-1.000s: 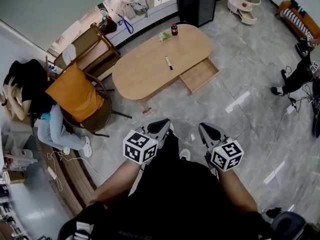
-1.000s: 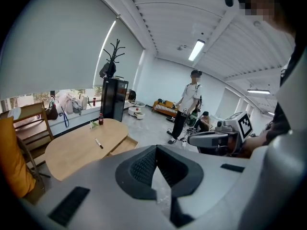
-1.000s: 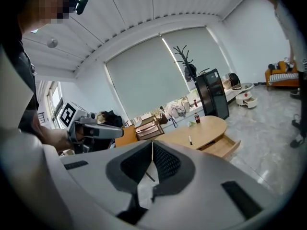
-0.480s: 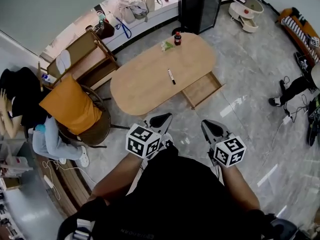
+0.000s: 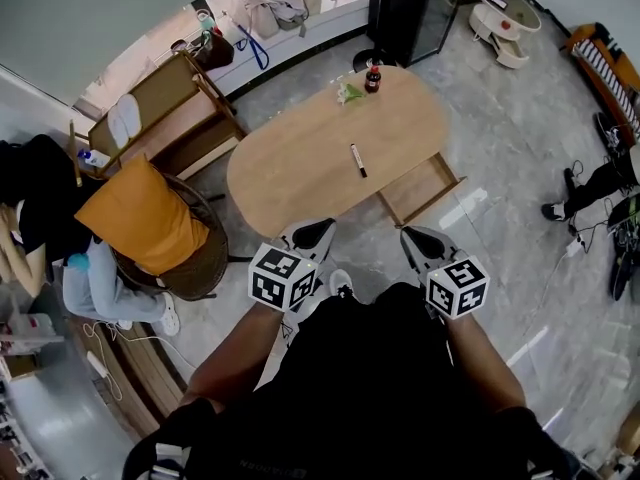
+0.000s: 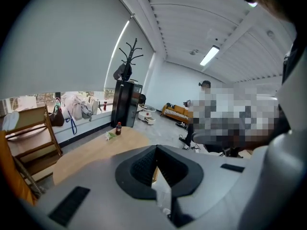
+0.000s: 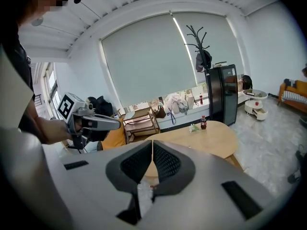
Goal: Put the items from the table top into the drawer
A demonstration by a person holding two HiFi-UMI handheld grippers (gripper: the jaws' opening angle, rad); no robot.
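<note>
Bench [image 5: 290, 173] stands ahead, mid-floor. On it:
- pen [image 5: 356, 160] lies mid-top, toward the right edge
- bottle [image 5: 373, 78] stands at the far end
- small packet [image 5: 349, 93] lies just left of the bottle

Drawer [image 5: 420, 190] is pulled out from the bench's right side, just beside the pen's edge. Chair [image 5: 200, 253] is left of the bench's near end, with a wooden rack [image 5: 165, 118] behind it. Tall cabinet [image 5: 415, 8] stands behind the far end. Left gripper [image 5: 310, 234] and right gripper [image 5: 420, 240] are side by side, short of the near edge, the right one before the drawer.
</note>
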